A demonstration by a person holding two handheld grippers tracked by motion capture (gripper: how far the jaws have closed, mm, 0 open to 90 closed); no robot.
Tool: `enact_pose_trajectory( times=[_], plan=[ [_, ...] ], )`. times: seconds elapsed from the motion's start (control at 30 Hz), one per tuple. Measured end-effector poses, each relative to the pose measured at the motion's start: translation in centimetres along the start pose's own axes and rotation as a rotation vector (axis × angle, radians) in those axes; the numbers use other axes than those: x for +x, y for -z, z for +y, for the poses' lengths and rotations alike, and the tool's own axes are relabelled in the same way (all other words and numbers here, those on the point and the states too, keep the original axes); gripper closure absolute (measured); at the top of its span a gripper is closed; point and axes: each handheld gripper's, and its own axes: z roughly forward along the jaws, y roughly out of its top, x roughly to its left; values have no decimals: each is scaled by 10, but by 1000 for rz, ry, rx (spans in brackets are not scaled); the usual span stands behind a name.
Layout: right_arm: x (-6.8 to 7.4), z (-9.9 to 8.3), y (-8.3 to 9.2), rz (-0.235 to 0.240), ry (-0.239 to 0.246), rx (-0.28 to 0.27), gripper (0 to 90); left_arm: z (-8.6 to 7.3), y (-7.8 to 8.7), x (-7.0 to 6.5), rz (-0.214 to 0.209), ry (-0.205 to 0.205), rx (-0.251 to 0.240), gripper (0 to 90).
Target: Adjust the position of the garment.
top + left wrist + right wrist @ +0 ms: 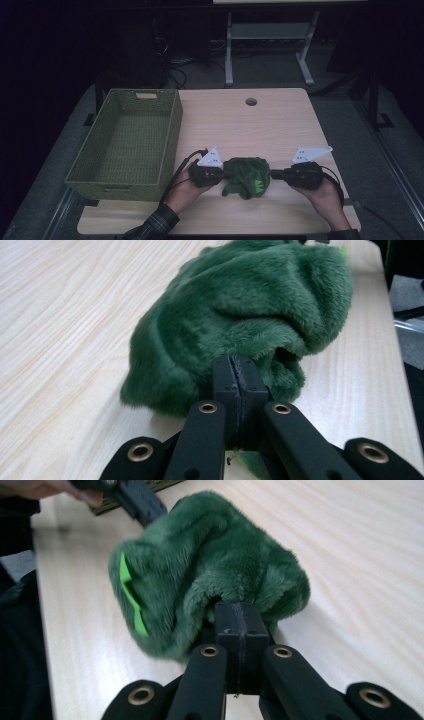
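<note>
Grippers, left [226, 175] and right [274, 174]: we see each pinching one end of the green plush cloth [246, 176] over the table [240, 125].

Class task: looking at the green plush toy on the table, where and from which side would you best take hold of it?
Grip the plush toy by its loose fabric at its two ends, coming in level from each side. It lies soft and crumpled flat on the table, so thin folds pinch easily. Both the left tongs and the right tongs are shut on such folds.
</note>
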Motion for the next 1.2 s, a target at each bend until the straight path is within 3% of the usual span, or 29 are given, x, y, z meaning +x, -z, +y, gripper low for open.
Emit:
enact_pose_trajectory(
  times=[0.2,0.33,0.4,0.47,0.57,0.6,0.63,0.67,0.9,1.0,1.03,1.07,1.1,1.13,1.2],
  plan=[
    [5,-20,-8,12,-27,66,900,-9,4,-7,-18,4,18,896],
    [3,-26,-12,-26,-36,92,900,-15,2,-5,-8,2,51,896],
    [-3,-29,-14,-73,-52,117,900,-18,1,-4,-17,11,43,897],
    [-11,-30,-14,-89,-74,107,900,-16,1,-5,-19,5,29,896],
    [-13,-28,-8,-78,-75,41,900,-12,-1,-9,-23,-16,24,897],
    [-11,-24,-2,-75,-71,-10,896,-12,-1,-10,-25,-21,29,897],
    [-11,-24,-2,-75,-71,-10,896,-12,-2,-11,-25,-24,30,897],
    [-10,-20,0,-66,-74,-29,831,-11,-3,-11,-30,-24,33,896],
    [-2,6,2,14,-79,-128,632,-10,-4,-12,-30,-28,30,896],
    [2,15,-10,27,-68,-97,581,-10,-4,-12,-32,-30,30,896],
    [1,17,-15,18,-65,-75,607,-10,-4,-12,-32,-32,30,896],
    [-1,17,-20,16,-67,-63,764,-10,-4,-12,-31,-36,27,895],
    [-2,17,-23,20,-56,-50,824,-10,-3,-13,-31,-34,23,894],
    [-2,17,-25,-9,-40,-31,850,-10,-2,-13,-30,-38,18,892],
    [-4,16,-24,-17,-46,-33,863,-10,2,-15,-35,-31,-1,890]
  ],
)
